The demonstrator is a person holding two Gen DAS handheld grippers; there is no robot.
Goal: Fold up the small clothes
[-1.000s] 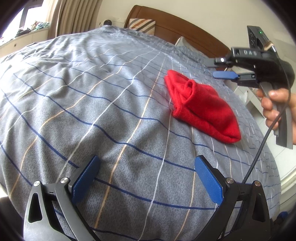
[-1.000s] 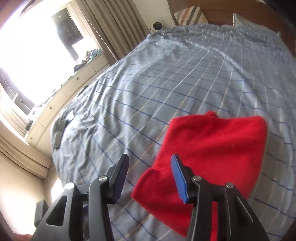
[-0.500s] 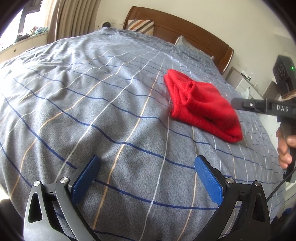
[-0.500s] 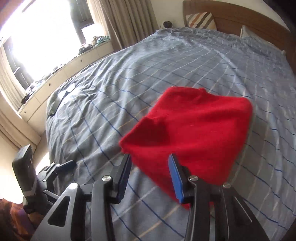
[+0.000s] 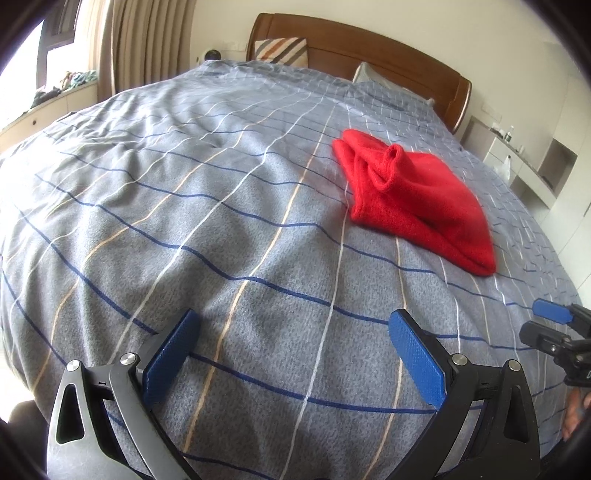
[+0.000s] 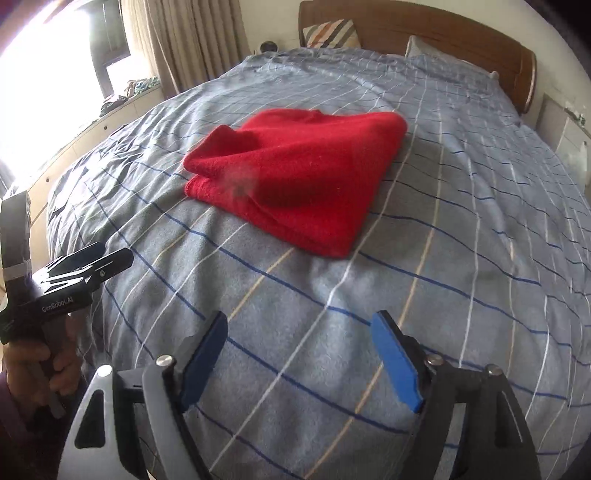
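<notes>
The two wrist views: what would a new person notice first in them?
First the red garment, folded and lying alone on the grey checked bedcover. Then both grippers, left and right, open and empty, held near the camera, apart from the garment. Behind is the wooden headboard.

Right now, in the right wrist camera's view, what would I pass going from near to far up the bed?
Right gripper, open → bare striped bedspread → folded red garment → grey pillow → wooden headboard.
</notes>
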